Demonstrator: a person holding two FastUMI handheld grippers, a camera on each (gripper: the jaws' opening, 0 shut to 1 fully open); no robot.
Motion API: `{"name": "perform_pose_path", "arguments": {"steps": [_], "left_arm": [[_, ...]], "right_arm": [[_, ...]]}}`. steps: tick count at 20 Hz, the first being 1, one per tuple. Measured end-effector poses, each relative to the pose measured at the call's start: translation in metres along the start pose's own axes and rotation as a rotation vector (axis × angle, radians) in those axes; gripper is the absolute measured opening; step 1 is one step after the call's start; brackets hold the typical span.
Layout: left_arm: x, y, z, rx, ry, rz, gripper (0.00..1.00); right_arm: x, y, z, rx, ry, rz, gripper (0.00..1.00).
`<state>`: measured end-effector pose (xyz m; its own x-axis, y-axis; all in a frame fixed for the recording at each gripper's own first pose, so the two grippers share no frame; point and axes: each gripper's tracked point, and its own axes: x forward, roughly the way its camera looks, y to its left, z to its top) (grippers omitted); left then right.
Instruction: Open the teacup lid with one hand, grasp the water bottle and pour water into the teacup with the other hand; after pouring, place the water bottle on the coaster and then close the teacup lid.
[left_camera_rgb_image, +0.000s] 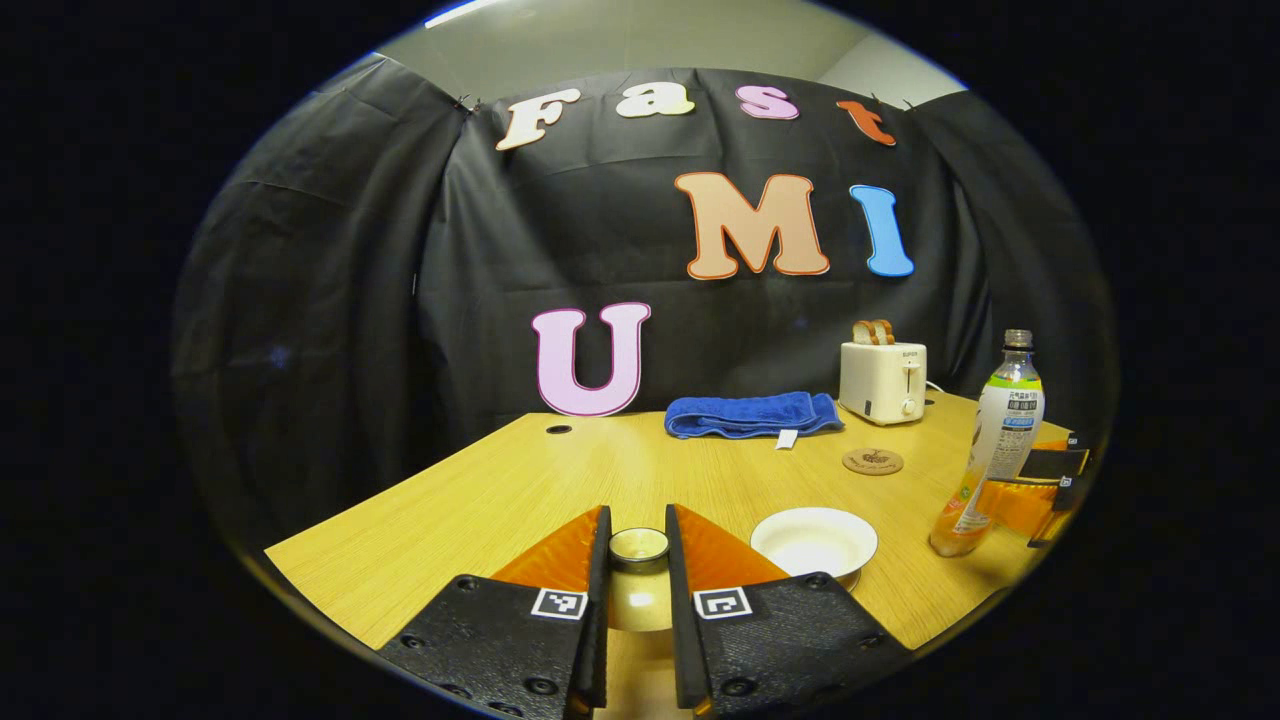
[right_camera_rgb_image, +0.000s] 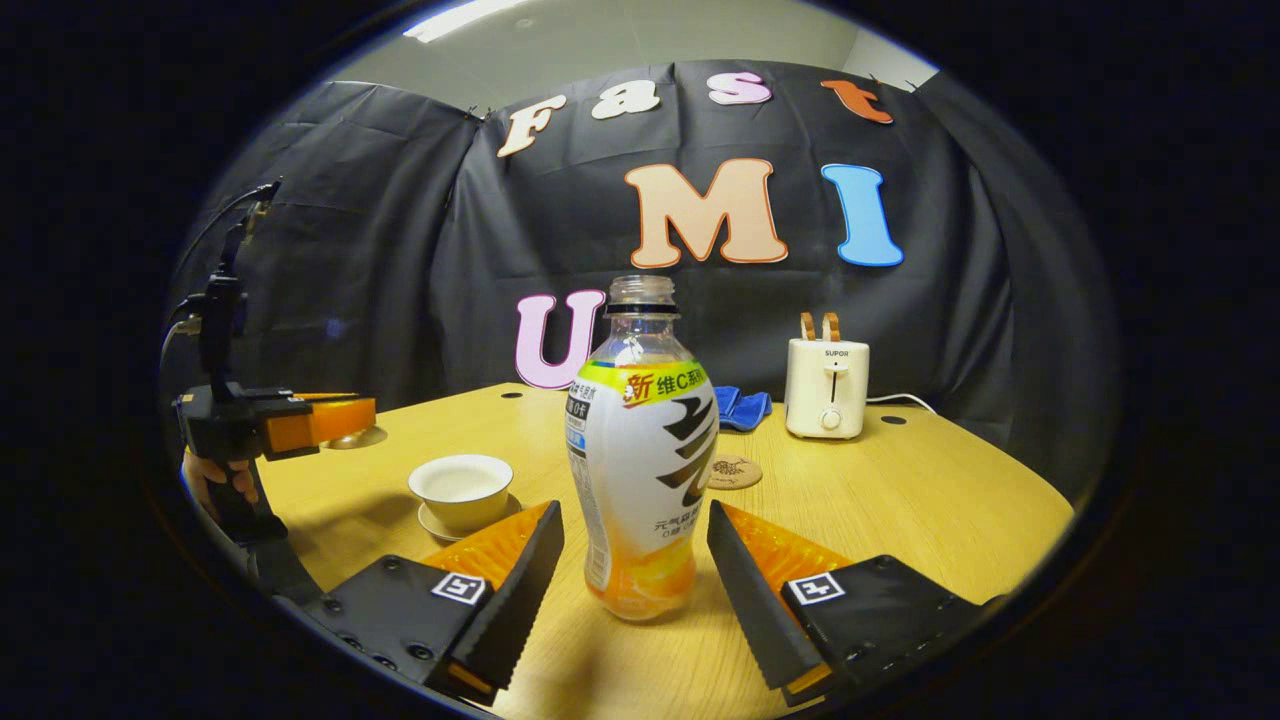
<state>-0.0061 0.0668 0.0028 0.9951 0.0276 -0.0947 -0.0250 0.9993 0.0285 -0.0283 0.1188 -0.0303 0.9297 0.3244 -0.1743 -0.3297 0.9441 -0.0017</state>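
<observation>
The teacup lid (left_camera_rgb_image: 638, 547) is pinched by its knob between the fingers of my left gripper (left_camera_rgb_image: 637, 525), which is shut on it and holds it above the table. The same gripper (right_camera_rgb_image: 318, 420) appears at the left of the right gripper view, carrying the lid (right_camera_rgb_image: 356, 437). The white teacup (left_camera_rgb_image: 813, 540) (right_camera_rgb_image: 461, 488) stands uncovered on its saucer. An uncapped water bottle (right_camera_rgb_image: 645, 440) (left_camera_rgb_image: 1000, 430) stands upright on the table between the spread fingers of my right gripper (right_camera_rgb_image: 633, 512), which is open around it. The round coaster (left_camera_rgb_image: 872, 461) (right_camera_rgb_image: 735, 471) lies bare behind.
A cream toaster (left_camera_rgb_image: 883, 380) (right_camera_rgb_image: 826, 388) with bread slices and a folded blue towel (left_camera_rgb_image: 752, 413) sit at the back of the wooden table (left_camera_rgb_image: 480, 500). A hand (right_camera_rgb_image: 215, 480) holds the left gripper. The table's front edge is close below both grippers.
</observation>
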Motion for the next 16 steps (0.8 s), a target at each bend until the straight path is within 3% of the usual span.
{"name": "perform_pose_path", "arguments": {"steps": [6, 13, 16], "left_arm": [[-0.002, 0.003, -0.001, -0.001, -0.001, 0.008, 0.24], [0.002, 0.009, 0.001, -0.014, -0.005, 0.007, 0.24], [0.0, 0.017, 0.003, -0.004, -0.011, 0.018, 0.24]], "right_arm": [[0.006, 0.0, -0.001, 0.008, 0.013, -0.001, 0.67], [0.023, -0.001, 0.011, -0.164, 0.02, 0.011, 0.7], [0.028, -0.007, 0.022, -0.304, 0.0, -0.019, 0.7]]}}
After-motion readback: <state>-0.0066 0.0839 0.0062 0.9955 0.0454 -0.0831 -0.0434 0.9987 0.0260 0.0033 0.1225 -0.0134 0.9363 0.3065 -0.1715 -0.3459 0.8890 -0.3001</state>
